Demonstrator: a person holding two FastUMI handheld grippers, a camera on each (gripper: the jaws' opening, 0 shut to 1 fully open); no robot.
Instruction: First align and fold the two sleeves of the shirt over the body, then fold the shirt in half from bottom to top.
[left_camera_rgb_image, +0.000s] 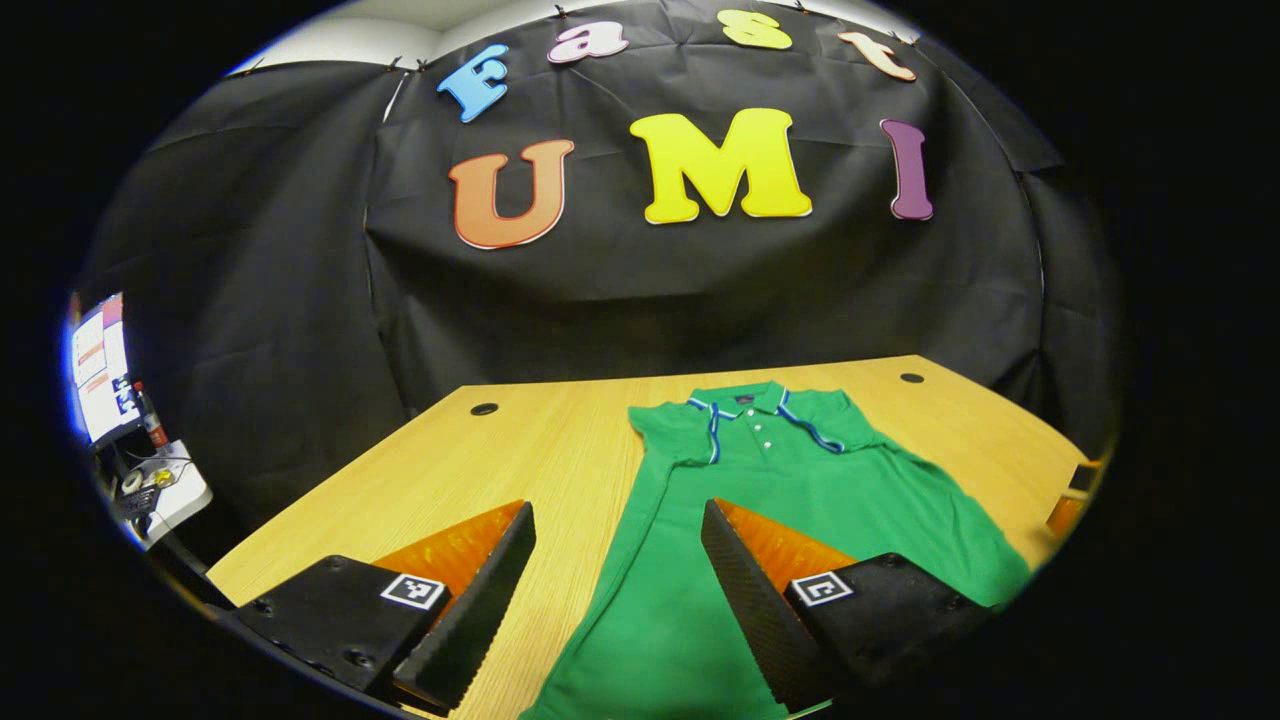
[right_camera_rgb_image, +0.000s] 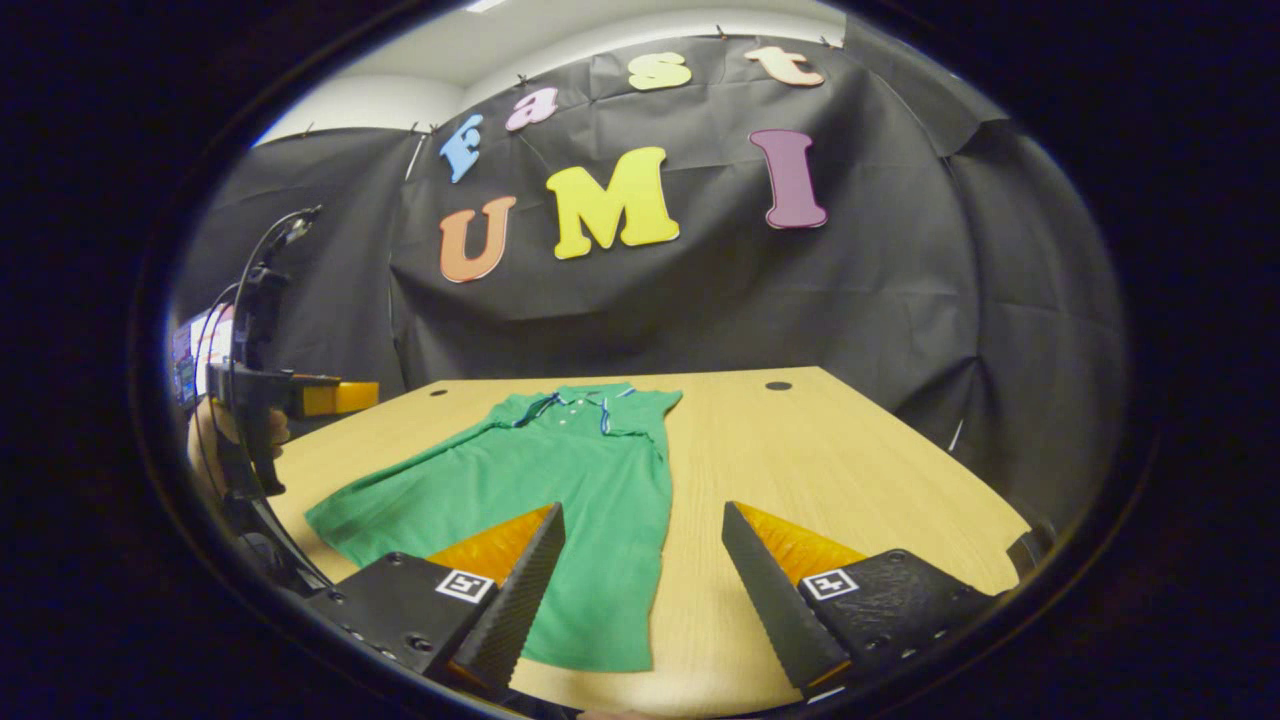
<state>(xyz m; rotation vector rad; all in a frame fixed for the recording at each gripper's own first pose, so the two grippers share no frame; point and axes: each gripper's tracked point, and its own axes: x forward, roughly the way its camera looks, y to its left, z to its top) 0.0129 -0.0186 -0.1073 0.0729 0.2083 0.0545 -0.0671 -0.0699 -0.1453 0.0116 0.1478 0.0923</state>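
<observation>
A green polo shirt (left_camera_rgb_image: 850, 490) lies flat on the wooden table (left_camera_rgb_image: 520, 460), front up, with its striped collar (left_camera_rgb_image: 745, 405) at the far end. In the left gripper view my left gripper (left_camera_rgb_image: 615, 510) hangs open over the shirt's near left part, nothing between its fingers. In the right gripper view the shirt (right_camera_rgb_image: 560, 470) spreads out to the left, and its right edge runs straight. My right gripper (right_camera_rgb_image: 642, 510) is open above that right edge, near the hem. Farther left, a hand (right_camera_rgb_image: 215, 430) holds the left gripper (right_camera_rgb_image: 335, 397) above the table's left side.
Round cable holes (left_camera_rgb_image: 484, 408) (left_camera_rgb_image: 911, 378) sit near the table's far corners. A lit monitor (left_camera_rgb_image: 100, 365) and small items stand off the table to the left. Bare wood (right_camera_rgb_image: 800, 450) stretches right of the shirt. The black cloth wall closes off the back.
</observation>
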